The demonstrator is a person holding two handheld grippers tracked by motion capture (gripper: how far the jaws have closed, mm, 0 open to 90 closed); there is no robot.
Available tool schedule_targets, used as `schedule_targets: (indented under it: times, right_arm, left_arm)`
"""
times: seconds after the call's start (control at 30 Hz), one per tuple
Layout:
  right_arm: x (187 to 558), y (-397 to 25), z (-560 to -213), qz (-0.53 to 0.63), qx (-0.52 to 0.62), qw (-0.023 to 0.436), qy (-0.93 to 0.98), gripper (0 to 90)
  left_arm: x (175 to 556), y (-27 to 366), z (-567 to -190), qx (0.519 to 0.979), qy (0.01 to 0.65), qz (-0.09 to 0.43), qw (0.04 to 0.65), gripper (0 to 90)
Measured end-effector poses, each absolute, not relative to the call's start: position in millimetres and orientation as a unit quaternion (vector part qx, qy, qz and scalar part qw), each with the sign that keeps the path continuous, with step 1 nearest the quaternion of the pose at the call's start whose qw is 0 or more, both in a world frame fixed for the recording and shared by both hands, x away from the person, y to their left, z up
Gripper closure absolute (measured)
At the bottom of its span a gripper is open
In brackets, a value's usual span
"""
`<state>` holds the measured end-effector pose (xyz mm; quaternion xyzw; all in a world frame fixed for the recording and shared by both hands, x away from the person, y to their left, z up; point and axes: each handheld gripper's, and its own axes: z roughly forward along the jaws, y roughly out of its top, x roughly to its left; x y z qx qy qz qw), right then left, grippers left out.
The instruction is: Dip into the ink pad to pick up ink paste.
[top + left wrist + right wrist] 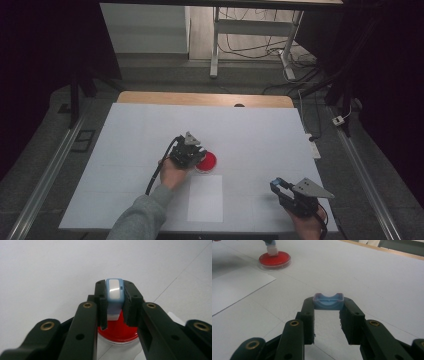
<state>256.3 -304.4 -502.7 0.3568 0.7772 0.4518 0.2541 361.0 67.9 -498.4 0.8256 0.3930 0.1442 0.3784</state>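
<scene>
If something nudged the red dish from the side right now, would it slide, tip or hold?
The red dish is shallow, wide and flat on the table, so tipping seems unlikely. It looks like light plastic on smooth white surface, so it would probably slide easily.

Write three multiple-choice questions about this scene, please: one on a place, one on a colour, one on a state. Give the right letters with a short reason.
1. Where is the left gripper?
A. over the red dish
B. at the table's far edge
C. on the paper sheet

2. What colour is the cap in the right gripper?
A. green
B. blue
C. yellow

3. What is the state of the left gripper?
A. wide open
B. shut on nothing
C. shut on the blue stamp

Answers: 1 A, the high view shows it above the dish; 2 B, the right gripper view shows a blue piece; 3 C, the jaws press both its sides.
</scene>
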Motion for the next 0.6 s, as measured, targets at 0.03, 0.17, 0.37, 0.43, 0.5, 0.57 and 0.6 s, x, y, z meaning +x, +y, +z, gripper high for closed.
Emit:
schedule_targets:
  times: [0.03,0.17,0.37,0.43,0.5,0.57,0.6]
  right_arm:
    - [256.3,-304.4,-502.8,0.452,0.357,0.254,0.777,65.1]
    - [256.2,-304.6,-502.7,0.452,0.357,0.254,0.777,65.1]
    - [256.0,-303.9,-502.7,0.45,0.357,0.255,0.777,65.1]
    - [255.9,-303.8,-502.7,0.45,0.357,0.256,0.778,65.1]
    - [256.1,-303.9,-502.8,0.451,0.356,0.254,0.778,65.1]
    - [256.2,-303.8,-502.9,0.451,0.356,0.254,0.778,65.1]
    - [256.3,-303.8,-502.9,0.451,0.356,0.254,0.778,65.1]
  left_arm:
    - [361.3,67.9,-499.4,0.827,0.393,0.143,0.376,75.7]
    - [361.5,69.5,-501.4,0.825,0.395,0.141,0.379,75.7]
    - [359.5,68.8,-503.0,0.826,0.394,0.145,0.377,75.8]
    - [359.3,68.4,-503.8,0.828,0.392,0.146,0.374,75.8]
    - [359.3,67.9,-504.8,0.83,0.39,0.147,0.371,75.8]
    - [359.0,67.9,-505.2,0.829,0.391,0.148,0.371,75.8]
    - [358.9,67.8,-505.3,0.829,0.392,0.148,0.371,75.8]
